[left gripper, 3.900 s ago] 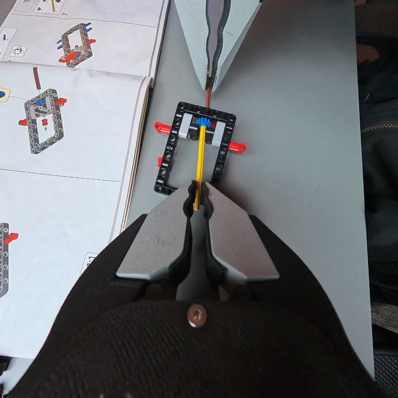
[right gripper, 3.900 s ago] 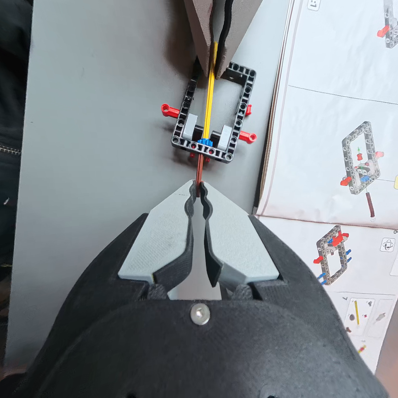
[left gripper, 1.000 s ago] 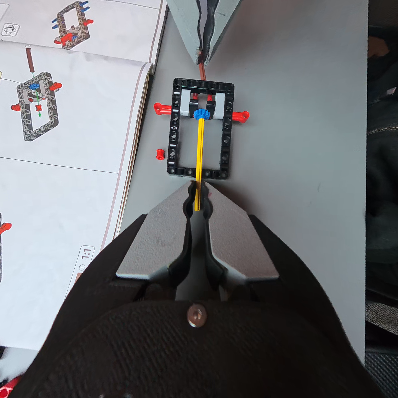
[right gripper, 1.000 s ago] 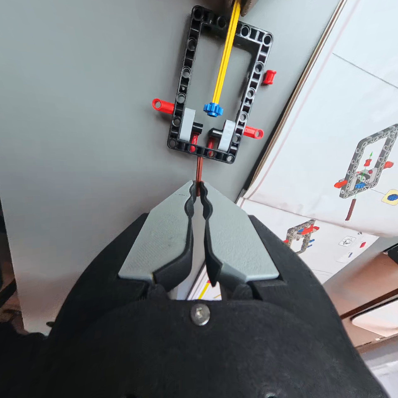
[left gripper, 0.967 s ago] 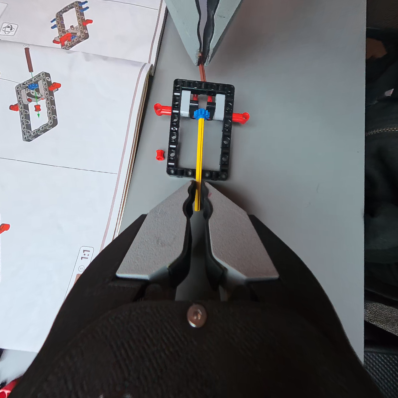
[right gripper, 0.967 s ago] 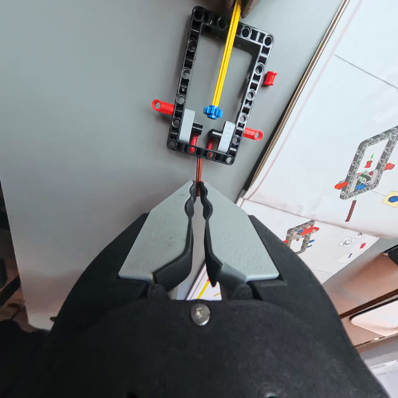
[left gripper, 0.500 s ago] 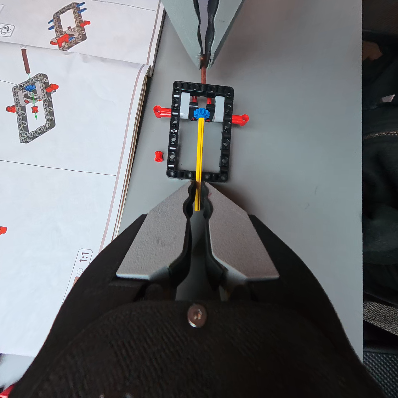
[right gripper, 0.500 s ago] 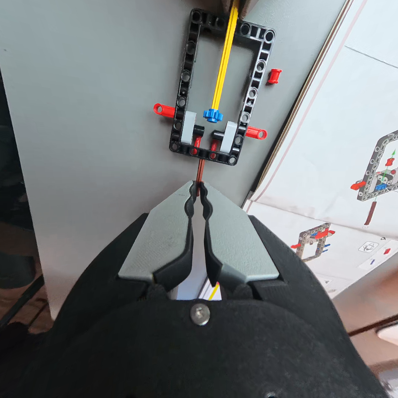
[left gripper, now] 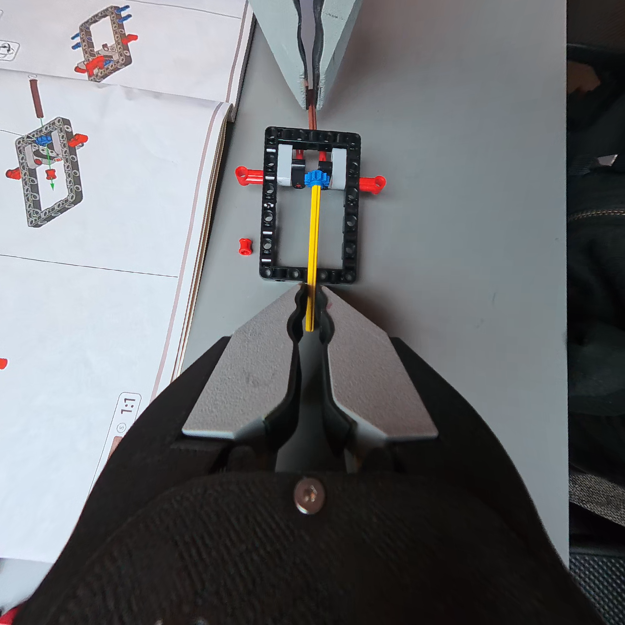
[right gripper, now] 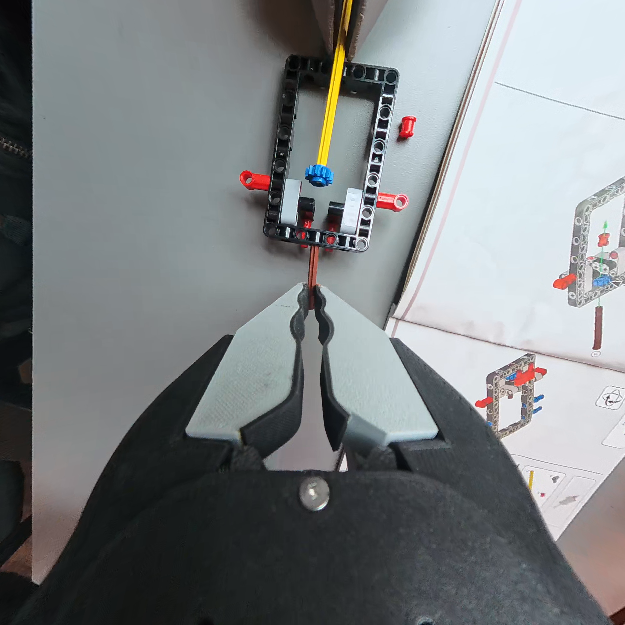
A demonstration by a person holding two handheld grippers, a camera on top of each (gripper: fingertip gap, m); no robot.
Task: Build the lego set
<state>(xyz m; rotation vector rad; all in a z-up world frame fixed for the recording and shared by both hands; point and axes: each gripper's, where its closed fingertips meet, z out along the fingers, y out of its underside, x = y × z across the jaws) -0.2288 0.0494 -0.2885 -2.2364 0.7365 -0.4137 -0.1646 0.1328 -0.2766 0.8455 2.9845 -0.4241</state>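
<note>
A black rectangular lego frame (left gripper: 269,216) (right gripper: 380,148) lies flat on the grey table, with grey blocks and red pins at one end. My left gripper (left gripper: 310,291) is shut on a yellow axle (left gripper: 314,233) that carries a small blue gear (left gripper: 316,178) at its far tip, inside the frame by the grey blocks. My right gripper (right gripper: 310,290) is shut on a short brown axle (right gripper: 313,263) whose tip meets the frame's end beam. The two grippers face each other across the frame; the right one also shows in the left wrist view (left gripper: 313,98).
A loose red bush (left gripper: 245,246) (right gripper: 407,127) lies beside the frame, toward the open instruction booklet (left gripper: 101,203) (right gripper: 527,189). The table edge (left gripper: 566,304) runs close along the other side, with dark fabric beyond it. Left tips to right tips: about 11 cm.
The frame has settled flat and square between the grippers. The right gripper has drawn nearer the frame's end with the brown axle. Both grips are unchanged.
</note>
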